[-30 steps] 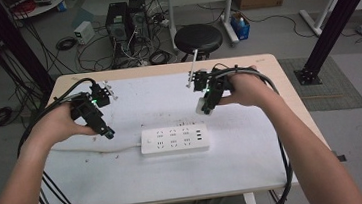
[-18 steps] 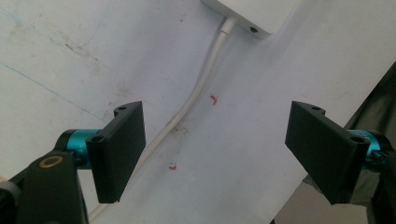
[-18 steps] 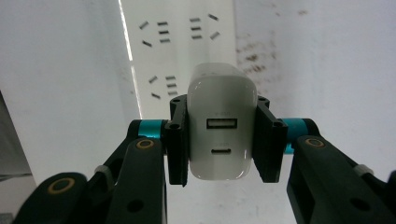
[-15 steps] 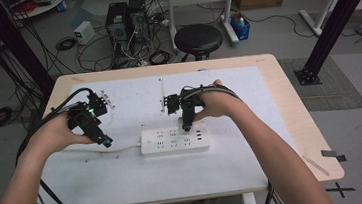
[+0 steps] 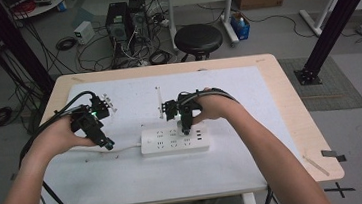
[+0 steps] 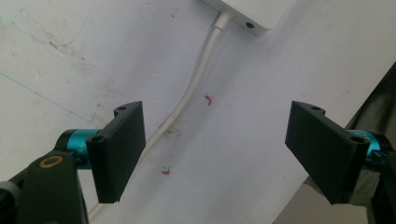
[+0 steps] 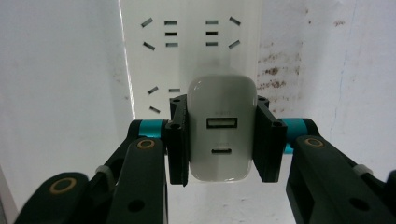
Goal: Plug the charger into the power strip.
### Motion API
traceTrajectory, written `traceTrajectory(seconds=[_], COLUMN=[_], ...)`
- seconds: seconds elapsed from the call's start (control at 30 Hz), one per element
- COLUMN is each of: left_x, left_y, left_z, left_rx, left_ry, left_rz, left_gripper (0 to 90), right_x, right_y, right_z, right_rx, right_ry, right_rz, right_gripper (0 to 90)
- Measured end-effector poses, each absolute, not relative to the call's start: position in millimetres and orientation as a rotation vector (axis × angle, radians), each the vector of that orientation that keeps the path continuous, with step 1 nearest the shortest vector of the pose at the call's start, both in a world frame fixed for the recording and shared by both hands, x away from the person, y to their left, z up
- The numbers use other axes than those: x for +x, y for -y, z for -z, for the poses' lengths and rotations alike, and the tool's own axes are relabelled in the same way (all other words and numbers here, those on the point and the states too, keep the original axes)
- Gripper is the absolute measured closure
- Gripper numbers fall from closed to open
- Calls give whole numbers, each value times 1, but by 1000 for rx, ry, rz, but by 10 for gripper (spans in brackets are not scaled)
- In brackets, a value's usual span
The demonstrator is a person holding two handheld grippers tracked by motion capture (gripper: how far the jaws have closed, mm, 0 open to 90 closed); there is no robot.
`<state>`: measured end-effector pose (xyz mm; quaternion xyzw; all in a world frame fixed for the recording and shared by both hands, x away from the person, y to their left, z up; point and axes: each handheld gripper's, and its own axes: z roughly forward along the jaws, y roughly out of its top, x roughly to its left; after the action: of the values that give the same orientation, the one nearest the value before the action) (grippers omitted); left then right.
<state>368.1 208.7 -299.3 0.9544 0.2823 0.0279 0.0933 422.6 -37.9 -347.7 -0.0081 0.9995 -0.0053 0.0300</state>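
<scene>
A white power strip (image 5: 174, 140) lies on the white table mat, its sockets facing up (image 7: 189, 42). My right gripper (image 5: 185, 128) hovers over its upper middle, shut on a white USB charger (image 7: 221, 135) whose two ports face the camera. The charger sits just above the strip's sockets; whether it touches them is hidden. My left gripper (image 5: 108, 143) rests low over the mat left of the strip, open, nothing between its jaws. Below it runs the strip's white cable (image 6: 198, 79) from the strip's end (image 6: 252, 14).
The table (image 5: 296, 116) has wooden margins around the white mat. A thin white upright piece (image 5: 159, 103) stands behind the strip. Small red marks (image 6: 208, 99) dot the mat. Beyond the table stand a black stool (image 5: 198, 38), computers and floor cables.
My right gripper has carried the charger leftward and down from the table's right-middle to above the strip. The left gripper has drifted slightly down and toward the strip.
</scene>
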Motion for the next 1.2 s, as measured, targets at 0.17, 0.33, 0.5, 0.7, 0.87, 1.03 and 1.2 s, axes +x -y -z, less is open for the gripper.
traceTrajectory(seconds=[0.17, 0.33, 0.5, 0.7, 0.87, 1.03, 1.2], left_x=[369, 373, 376, 377, 379, 380, 382], left_y=[-206, -204, -200, -192, -190, -187, -190], left_z=[305, 305, 305, 307, 309, 310, 309], left_rx=[2837, 2848, 2857, 2848, 2855, 2840, 2848], left_ry=[-834, -835, -827, -811, -803, -792, -793], left_rz=[-64, -53, -46, -45, -46, -55, -55], left_gripper=[202, 202, 202, 202, 202, 202, 202], right_x=[425, 423, 424, 423, 424, 421, 426], right_y=[45, 42, 42, 38, 39, 45, 65], right_z=[354, 355, 357, 361, 363, 365, 344], right_rx=[-18, -6, -14, -21, -34, -30, 85], right_ry=[-3090, -3085, -3085, -3082, -3077, -3069, -3095], right_rz=[-19, 7, 6, 24, 0, -57, -287], right_gripper=[630, 631, 630, 629, 625, 612, 355])
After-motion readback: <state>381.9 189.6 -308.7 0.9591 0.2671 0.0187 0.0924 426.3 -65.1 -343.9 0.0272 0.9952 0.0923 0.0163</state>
